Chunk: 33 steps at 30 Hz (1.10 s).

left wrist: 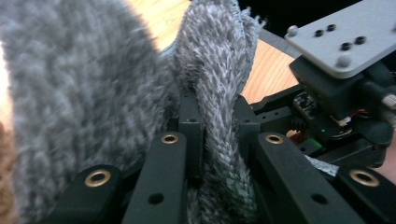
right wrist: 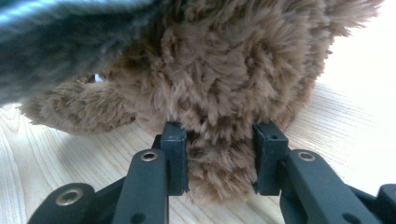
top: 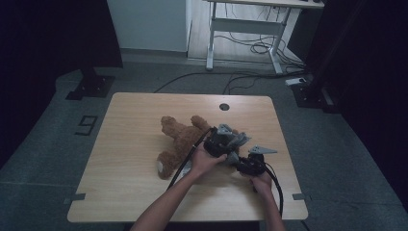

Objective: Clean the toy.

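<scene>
Lab: dark curtains (top: 57, 33), floor cables (top: 250, 45) (taped marker (top: 86, 124)), bare table (top: 130, 144).

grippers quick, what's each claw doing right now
Left claw: shut on the grey knitted fabric.
Right claw: shut on the brown teddy bear.

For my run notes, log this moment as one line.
left gripper: shut on grey knit cloth | right gripper: shut on brown teddy bear | bear lying on table

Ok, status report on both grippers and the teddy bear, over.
Left gripper shut on grey knit fabric. Right gripper shut on the brown teddy bear, which lies on the wooden table. Nothing in the way.
</scene>
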Each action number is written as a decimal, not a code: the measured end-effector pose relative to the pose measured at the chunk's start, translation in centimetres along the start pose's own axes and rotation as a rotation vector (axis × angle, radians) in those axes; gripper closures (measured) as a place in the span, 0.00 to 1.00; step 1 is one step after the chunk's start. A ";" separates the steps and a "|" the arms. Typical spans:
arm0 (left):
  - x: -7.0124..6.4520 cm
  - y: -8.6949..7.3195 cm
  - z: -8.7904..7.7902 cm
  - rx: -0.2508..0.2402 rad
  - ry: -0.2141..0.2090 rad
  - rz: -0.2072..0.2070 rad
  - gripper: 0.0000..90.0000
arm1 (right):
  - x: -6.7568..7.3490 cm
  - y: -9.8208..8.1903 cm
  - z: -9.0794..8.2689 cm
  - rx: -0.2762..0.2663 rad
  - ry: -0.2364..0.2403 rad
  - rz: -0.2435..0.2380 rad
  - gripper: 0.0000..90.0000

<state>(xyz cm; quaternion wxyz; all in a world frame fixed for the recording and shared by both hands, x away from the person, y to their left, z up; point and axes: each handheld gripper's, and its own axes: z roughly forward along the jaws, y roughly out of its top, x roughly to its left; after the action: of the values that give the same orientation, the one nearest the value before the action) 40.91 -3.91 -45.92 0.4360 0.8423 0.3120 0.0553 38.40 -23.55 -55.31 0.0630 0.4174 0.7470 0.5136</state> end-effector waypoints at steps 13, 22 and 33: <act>0.7 -1.4 -2.0 0.056 -0.059 0.003 0.88 | 0.2 0.0 0.1 0.020 0.003 -0.037 0.72; 1.1 -2.6 -3.6 0.075 -0.066 0.005 0.88 | 0.1 0.0 0.1 0.015 0.004 -0.017 0.72; 3.2 -3.9 -6.0 0.047 0.013 -0.021 0.87 | -0.1 0.0 0.0 0.002 0.009 -0.001 0.72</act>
<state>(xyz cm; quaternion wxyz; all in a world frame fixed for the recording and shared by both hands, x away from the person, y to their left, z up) 39.43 3.75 -45.80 0.4145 0.8487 0.3248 0.0487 38.47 -23.61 -55.32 0.0595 0.4146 0.7479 0.5149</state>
